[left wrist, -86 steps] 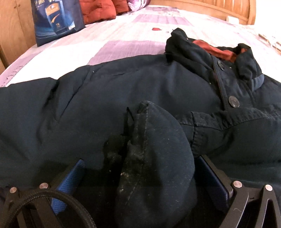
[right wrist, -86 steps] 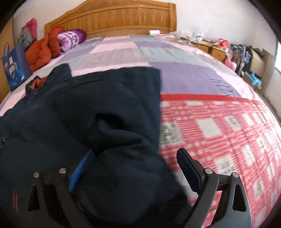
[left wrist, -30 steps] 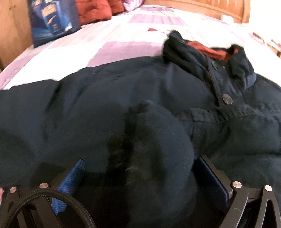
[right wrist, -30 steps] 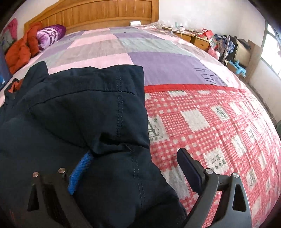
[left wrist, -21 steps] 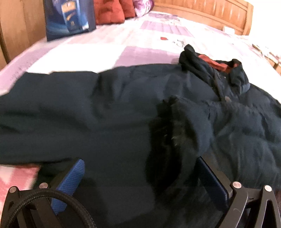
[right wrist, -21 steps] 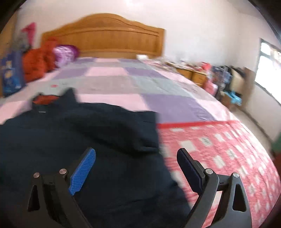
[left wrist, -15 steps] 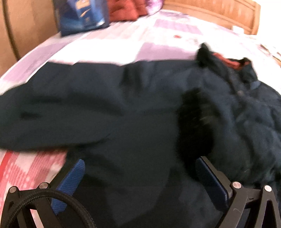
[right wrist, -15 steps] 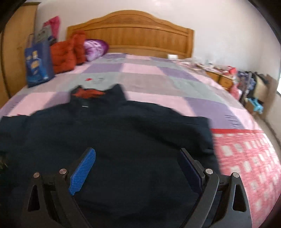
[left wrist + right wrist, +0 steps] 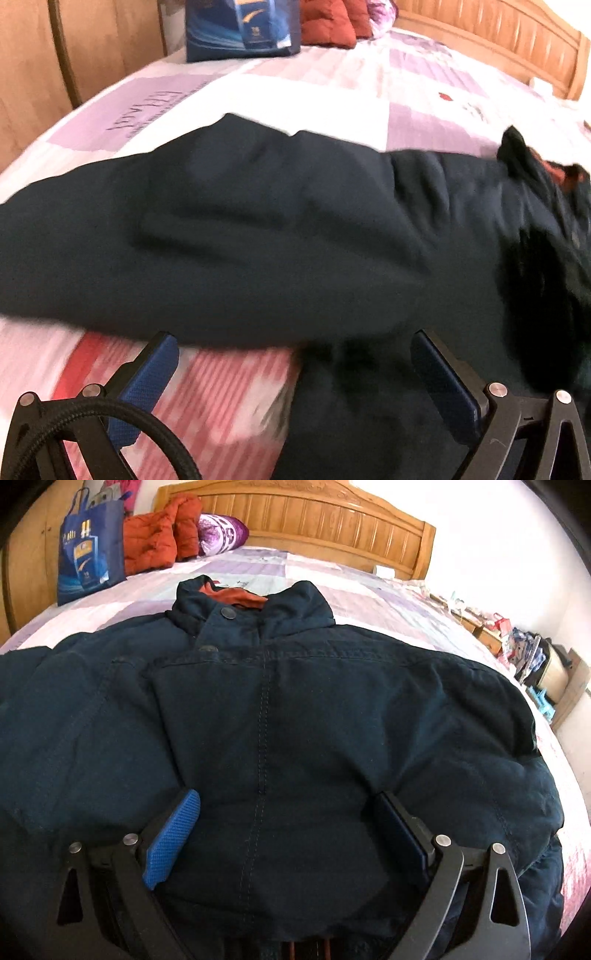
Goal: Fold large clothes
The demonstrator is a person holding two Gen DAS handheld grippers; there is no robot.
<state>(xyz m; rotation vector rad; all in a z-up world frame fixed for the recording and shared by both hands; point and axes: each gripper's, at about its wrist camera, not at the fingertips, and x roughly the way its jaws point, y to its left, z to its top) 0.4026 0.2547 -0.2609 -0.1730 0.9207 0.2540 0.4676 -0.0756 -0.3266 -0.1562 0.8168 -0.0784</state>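
Note:
A large dark navy jacket (image 9: pixel 295 709) with an orange-lined collar (image 9: pixel 236 596) lies front up on the bed, collar toward the headboard. In the left wrist view its left sleeve (image 9: pixel 221 236) stretches out sideways across the sheet. My left gripper (image 9: pixel 295 354) is open and empty, low over the sleeve's near edge and the red checked blanket (image 9: pixel 207 387). My right gripper (image 9: pixel 288 823) is open and empty, just over the jacket's chest along the centre seam. The right sleeve lies folded in over the body.
A wooden headboard (image 9: pixel 332 520) stands at the far end. A blue shopping bag (image 9: pixel 90 554), orange quilted clothing (image 9: pixel 155 541) and a purple pillow (image 9: pixel 221 531) sit at the far left. A wooden wardrobe (image 9: pixel 44 66) borders the left side. Cluttered furniture (image 9: pixel 532 657) stands at the right.
Both grippers have let go of the jacket cloth and pulled back. The left one swung left toward the outstretched sleeve. The right one swung left to the jacket's middle.

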